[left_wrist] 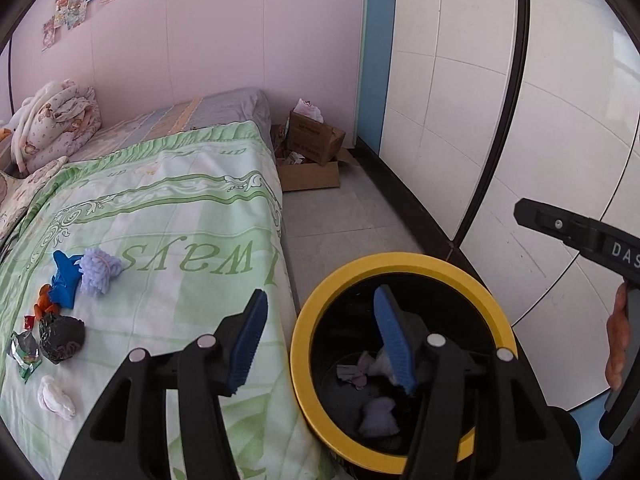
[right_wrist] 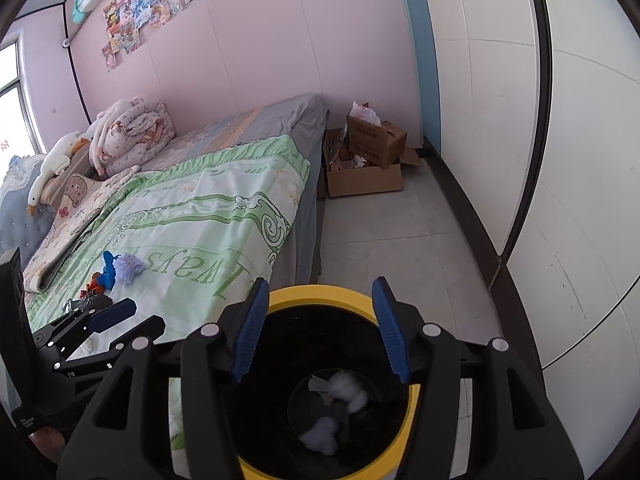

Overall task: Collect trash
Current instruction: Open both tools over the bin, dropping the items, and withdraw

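Note:
A black bin with a yellow rim (left_wrist: pixel 304 316) stands on the floor beside the bed; crumpled white tissues (left_wrist: pixel 378 420) lie in it. It also shows in the right wrist view (right_wrist: pixel 320 292). My left gripper (left_wrist: pixel 322 340) is open and empty over the bed edge and bin rim. My right gripper (right_wrist: pixel 320 328) is open and empty directly above the bin. On the green blanket (left_wrist: pixel 180 220) lie trash pieces: a lilac fluffy ball (left_wrist: pixel 99 270), a blue scrap (left_wrist: pixel 64 280), a black crumpled wad (left_wrist: pixel 62 338), a foil wrapper (left_wrist: pixel 25 354), a white tissue (left_wrist: pixel 56 398).
Cardboard boxes (left_wrist: pixel 312 152) with clutter sit on the floor at the bed's foot. A white wardrobe (left_wrist: pixel 500 120) runs along the right. Pillows and a rolled quilt (left_wrist: pixel 56 116) are at the bed's head. Grey tiled floor (left_wrist: pixel 352 216) lies between bed and wardrobe.

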Demonstrator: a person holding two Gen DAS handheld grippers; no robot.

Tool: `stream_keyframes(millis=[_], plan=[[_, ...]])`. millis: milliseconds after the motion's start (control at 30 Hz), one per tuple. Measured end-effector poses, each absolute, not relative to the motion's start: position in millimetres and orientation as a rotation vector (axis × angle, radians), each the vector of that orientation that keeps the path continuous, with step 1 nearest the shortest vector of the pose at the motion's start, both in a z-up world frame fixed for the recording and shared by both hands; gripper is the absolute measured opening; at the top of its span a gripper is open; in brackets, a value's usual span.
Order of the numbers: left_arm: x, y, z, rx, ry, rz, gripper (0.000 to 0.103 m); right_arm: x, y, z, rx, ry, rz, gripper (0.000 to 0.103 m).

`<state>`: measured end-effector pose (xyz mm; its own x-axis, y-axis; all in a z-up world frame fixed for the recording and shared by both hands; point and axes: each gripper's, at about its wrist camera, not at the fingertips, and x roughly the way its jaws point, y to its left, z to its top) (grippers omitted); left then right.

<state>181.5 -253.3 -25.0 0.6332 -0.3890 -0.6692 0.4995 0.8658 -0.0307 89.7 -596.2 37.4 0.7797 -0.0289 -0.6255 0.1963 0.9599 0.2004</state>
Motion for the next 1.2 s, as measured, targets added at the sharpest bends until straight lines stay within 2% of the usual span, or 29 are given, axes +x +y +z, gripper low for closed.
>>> stream_keyframes(millis=[600,1200], plan=[[187,-188,5,0.136,0.662,-0.4,0.053,93,-544,67,0.207,0.639,-0.047,0.052],[208,-60,8,0.074,0.664,-0.176,0.054,120,-432,94,0.129,0.628,0.118,0.052]])
